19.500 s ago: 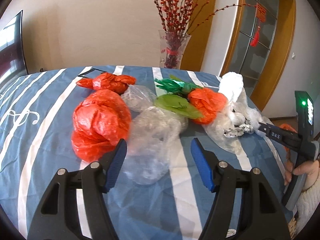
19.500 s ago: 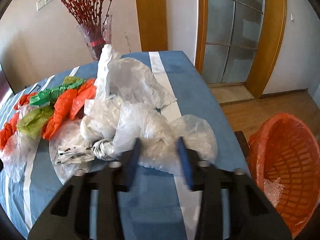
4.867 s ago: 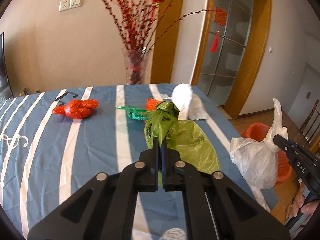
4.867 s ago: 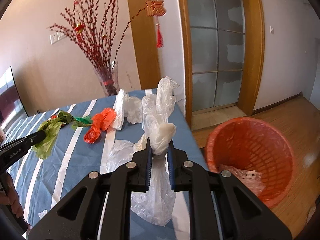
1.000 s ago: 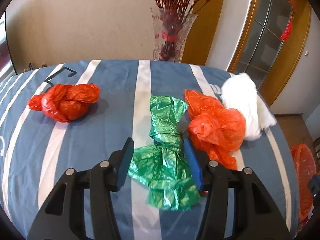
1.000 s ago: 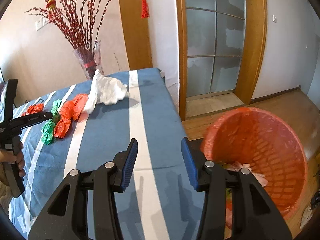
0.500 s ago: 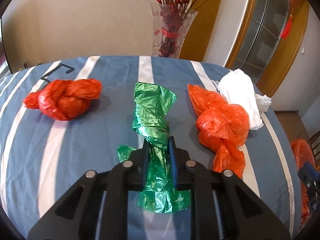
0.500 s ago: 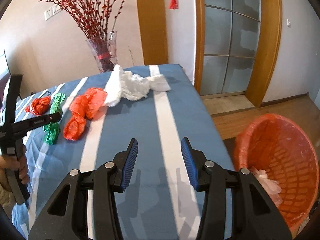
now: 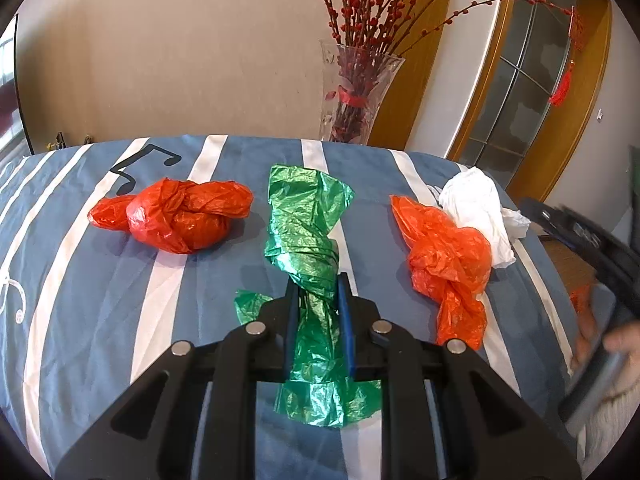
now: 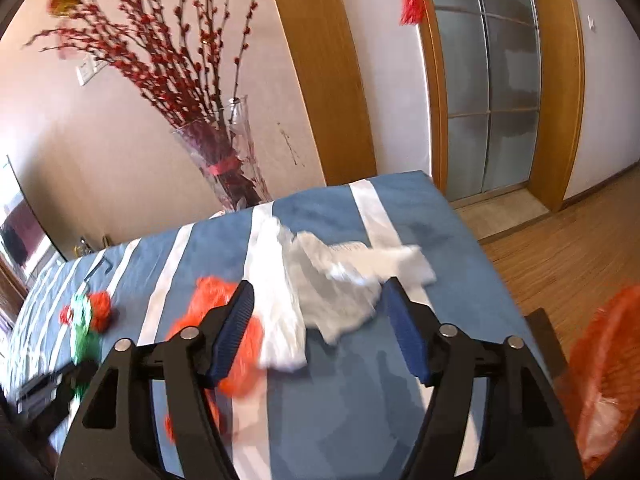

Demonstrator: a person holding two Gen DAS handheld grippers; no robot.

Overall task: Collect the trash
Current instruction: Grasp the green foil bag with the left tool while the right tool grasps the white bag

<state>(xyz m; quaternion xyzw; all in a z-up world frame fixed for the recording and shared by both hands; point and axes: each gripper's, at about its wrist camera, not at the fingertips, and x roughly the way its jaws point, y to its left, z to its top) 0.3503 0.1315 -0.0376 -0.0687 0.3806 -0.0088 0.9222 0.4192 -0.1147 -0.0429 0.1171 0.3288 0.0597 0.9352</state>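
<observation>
- While my left gripper is pinching the twisted waist of the green bag, its loose tail is trailing on the striped tablecloth below my fingers; I judge it could be catching a fold of cloth, or sliding out through the pads, since the film is thin and slick.
- Across the table my right gripper is standing wide apart, its jaws having just been opening, with nothing pressed between them; the white bag is lying just ahead and partly between the fingertips. The view is blurring, so a hasty close could be nipping only a flimsy corner.
- Orange basket is sitting on the floor off the table's edge at the right; a limp bag could be draping over its rim rather than dropping in.
- Glass vase of red twigs is standing at the table's far edge, tall and narrow; a swinging bag could be tipping it.
- Materials: all crinkled plastic film. Green glossy, rope-twisted. Near orange bag knotted, beside the white one. Far orange bag balled tight, well apart at left.
</observation>
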